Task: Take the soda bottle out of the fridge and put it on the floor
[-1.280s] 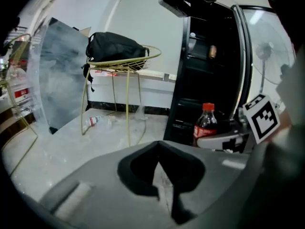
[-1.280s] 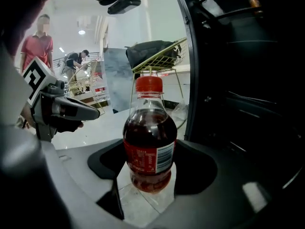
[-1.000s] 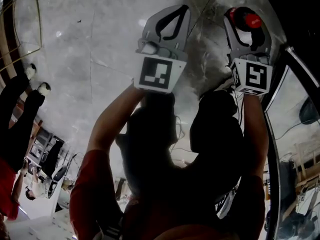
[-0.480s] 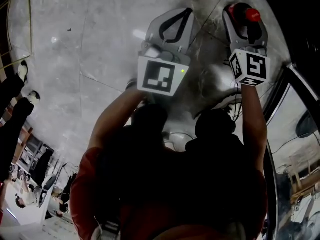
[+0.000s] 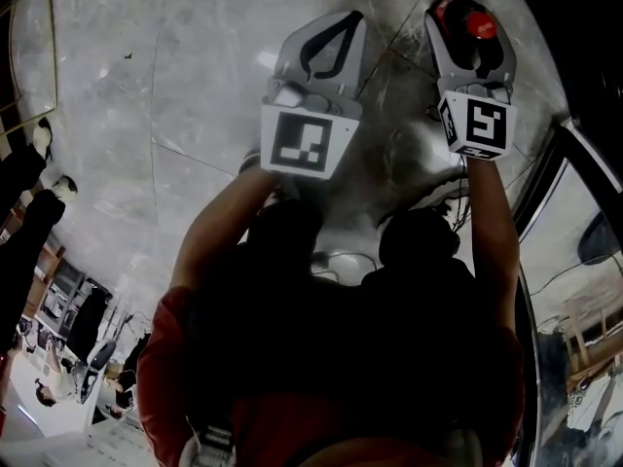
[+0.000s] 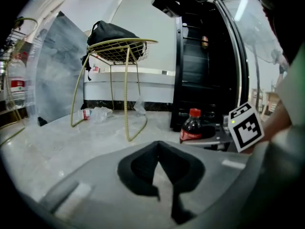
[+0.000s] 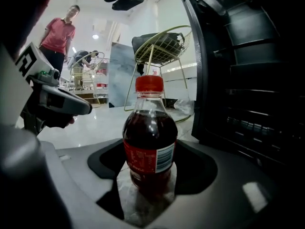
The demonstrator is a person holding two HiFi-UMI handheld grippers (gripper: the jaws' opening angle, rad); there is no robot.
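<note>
The soda bottle (image 7: pixel 149 142) is dark cola with a red cap and a red label. It stands upright between the jaws of my right gripper (image 5: pixel 465 6), which is shut on it. From above, its red cap (image 5: pixel 479 24) shows inside the jaw loop, low over the marble floor (image 5: pixel 175 86). I cannot tell whether its base touches the floor. My left gripper (image 5: pixel 348 17) hangs beside it to the left, shut and empty, fingertips meeting (image 6: pixel 158 144). The left gripper view also shows the bottle (image 6: pixel 191 128) in front of the black fridge (image 6: pixel 205 70).
The open fridge (image 7: pixel 252 80) stands close on the right, its door frame (image 5: pixel 555 163) at the head view's edge. A gold wire chair (image 6: pixel 119 46) holds a black bag, with a crushed plastic bottle (image 6: pixel 95 113) under it. A person in a red shirt (image 7: pixel 59 37) stands farther off.
Both grippers have shifted a little up in the head view, the right one still holding the bottle. The bystander's feet at the left edge have slid upward.
</note>
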